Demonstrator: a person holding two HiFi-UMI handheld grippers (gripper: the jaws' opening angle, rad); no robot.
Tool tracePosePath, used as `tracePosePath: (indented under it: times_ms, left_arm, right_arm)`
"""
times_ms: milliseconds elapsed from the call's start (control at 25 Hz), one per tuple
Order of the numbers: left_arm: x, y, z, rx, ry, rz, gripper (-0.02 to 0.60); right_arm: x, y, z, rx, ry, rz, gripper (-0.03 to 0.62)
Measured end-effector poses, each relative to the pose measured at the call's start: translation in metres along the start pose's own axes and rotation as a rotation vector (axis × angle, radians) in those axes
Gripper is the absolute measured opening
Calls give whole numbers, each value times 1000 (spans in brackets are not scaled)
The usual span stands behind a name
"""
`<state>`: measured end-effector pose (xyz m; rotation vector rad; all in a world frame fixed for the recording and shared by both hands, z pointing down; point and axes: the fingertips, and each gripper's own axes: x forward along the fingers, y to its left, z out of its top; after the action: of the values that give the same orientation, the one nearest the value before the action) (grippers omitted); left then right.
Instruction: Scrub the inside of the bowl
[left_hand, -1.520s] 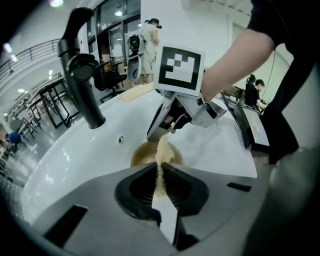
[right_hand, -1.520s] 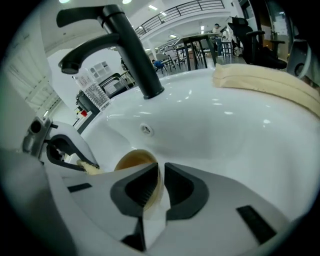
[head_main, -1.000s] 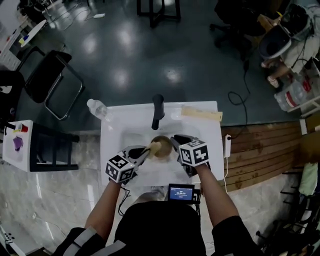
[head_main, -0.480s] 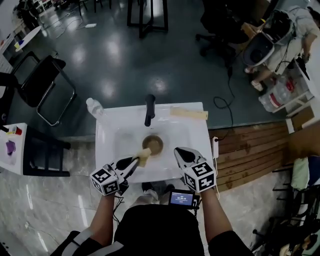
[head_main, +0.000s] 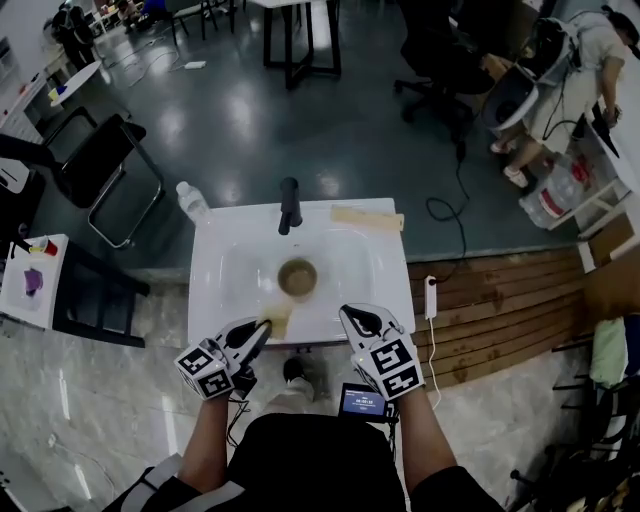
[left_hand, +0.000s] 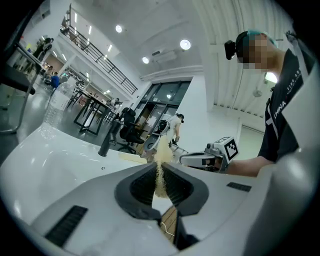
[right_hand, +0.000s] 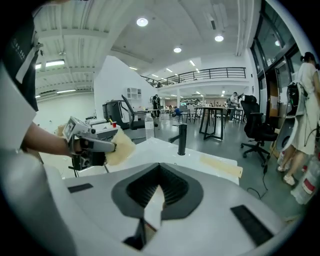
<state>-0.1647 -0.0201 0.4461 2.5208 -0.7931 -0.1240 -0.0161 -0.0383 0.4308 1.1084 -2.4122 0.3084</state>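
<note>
Head view shows my 2 tools pulled back, since 1 s ago, from the bowl (head_main: 298, 277) in the sink (head_main: 230, 262): left gripper (head_main: 262, 328) clamps the sponge (head_main: 277, 319), right gripper (head_main: 352, 318) is closed and empty, so scrubbing appears paused or finished.

Round brown bowl (head_main: 297, 277) sits upright in the middle of the white sink (head_main: 235, 275). Pale yellow sponge (head_main: 274, 318), pinched in the left gripper (head_main: 263, 326), hangs over the sink's near rim, apart from the bowl.

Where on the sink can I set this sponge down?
Bare: sink floor left and right of the bowl. Crowded: back rim, with bottle, faucet and tan strip.
</note>
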Motion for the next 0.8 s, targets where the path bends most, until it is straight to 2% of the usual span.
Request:
tracePosePath:
  times_ms: [80,200,280,440,640,800]
  left_arm:
    - [-2,-23,-10,50,19,20,20]
    - [-4,-66,-34,177,105,51,20]
    - [-5,-100,-46,206,112,43,20]
    - [-18,-153,-70,218,106,53,20]
    - [-38,-197,-96,156,80,79,20]
    - [-48,-227,-107,150,83,76,20]
  right_arm:
    - [-22,7,-12,-11,-16,6,9]
    - [-59,16,-34,1,-37,3,9]
    - [-85,19,-52,29,-45,-5,9]
    - [-130,36,-85,77,-62,-9,9]
    - [-169,52,-109,85,-79,12,11]
    - [-189,62,-117,86,-99,19,11]
